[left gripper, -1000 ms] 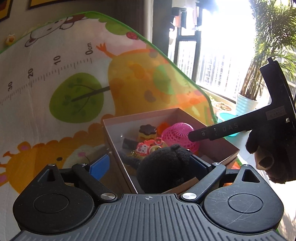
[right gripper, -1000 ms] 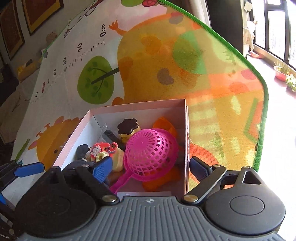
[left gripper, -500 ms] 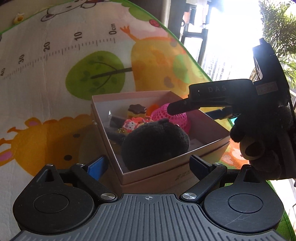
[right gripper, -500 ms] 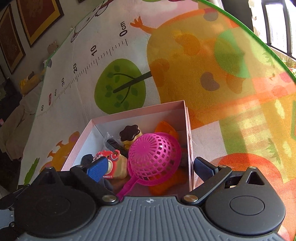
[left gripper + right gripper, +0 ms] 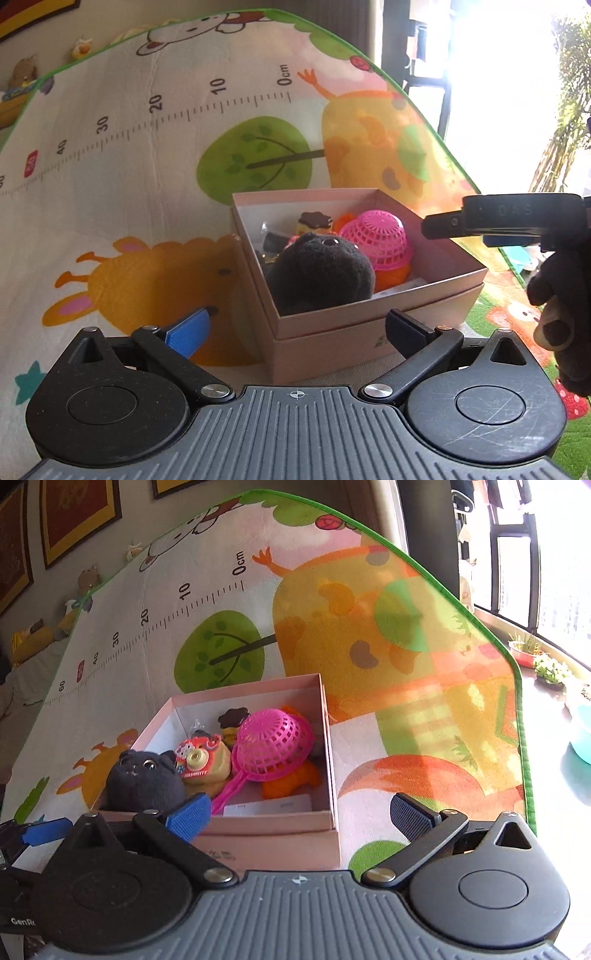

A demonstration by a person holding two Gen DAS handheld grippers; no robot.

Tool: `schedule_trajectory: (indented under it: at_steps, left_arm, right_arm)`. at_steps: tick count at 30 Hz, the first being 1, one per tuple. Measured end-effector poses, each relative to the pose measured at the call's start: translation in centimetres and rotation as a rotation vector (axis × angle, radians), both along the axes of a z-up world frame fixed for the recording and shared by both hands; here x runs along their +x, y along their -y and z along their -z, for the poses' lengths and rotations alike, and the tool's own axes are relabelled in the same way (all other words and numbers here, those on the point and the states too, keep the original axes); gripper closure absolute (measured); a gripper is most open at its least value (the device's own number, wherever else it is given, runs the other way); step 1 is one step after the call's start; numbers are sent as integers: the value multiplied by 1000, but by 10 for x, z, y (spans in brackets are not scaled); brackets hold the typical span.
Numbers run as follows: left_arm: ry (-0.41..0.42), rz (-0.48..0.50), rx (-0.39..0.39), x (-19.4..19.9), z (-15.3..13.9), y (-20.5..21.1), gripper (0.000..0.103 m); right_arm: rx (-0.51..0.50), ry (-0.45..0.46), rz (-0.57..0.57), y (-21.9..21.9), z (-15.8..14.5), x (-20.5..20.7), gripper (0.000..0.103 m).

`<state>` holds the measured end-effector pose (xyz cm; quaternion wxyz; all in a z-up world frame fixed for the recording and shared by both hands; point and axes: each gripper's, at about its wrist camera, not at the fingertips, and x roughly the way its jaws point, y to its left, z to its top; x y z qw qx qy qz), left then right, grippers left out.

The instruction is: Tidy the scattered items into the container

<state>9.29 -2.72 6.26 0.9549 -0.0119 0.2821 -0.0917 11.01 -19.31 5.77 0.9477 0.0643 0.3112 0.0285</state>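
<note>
Pink strainer (image 5: 273, 744) lies dome-up in the box (image 5: 334, 775) ahead of my claws, handle slanting back toward my right gripper (image 5: 299, 814); both jaws opening, empty; left gripper (image 5: 297, 328) likewise.

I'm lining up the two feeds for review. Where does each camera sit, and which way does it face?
Left wrist view: on the left claw, looking down at the pink cardboard box from its near corner; the right claw and a gloved hand show at right.
Right wrist view: on the right claw, facing the box's near side; the left claw's blue pad shows at left.
Shared: box, black plush toy, pink plastic strainer.
</note>
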Motion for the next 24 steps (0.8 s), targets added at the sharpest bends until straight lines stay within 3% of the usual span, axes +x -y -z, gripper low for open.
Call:
schedule_trajectory:
  at_steps: [6,12,16,20,24]
  left_arm:
    - [-42,-94,45,-34,15,1,0]
    - [-78,-151,33,-52,33,4,0]
    - [-100,-201,32,-44,36,0,0]
    - [-123,-199,105,-35,39,9,0]
    - [-128,-204,91,-30,41,8,0]
  right_arm:
    - [-64,-46,12,-21,26,-49,0]
    - [-126,-131,40,-32,52,-54,0]
    - [-130,-119,51,-33,53,-45,0]
    - [-130,-94,76,-35,56,-42,0]
    - [-132,-73,92,-38,58,-47,0]
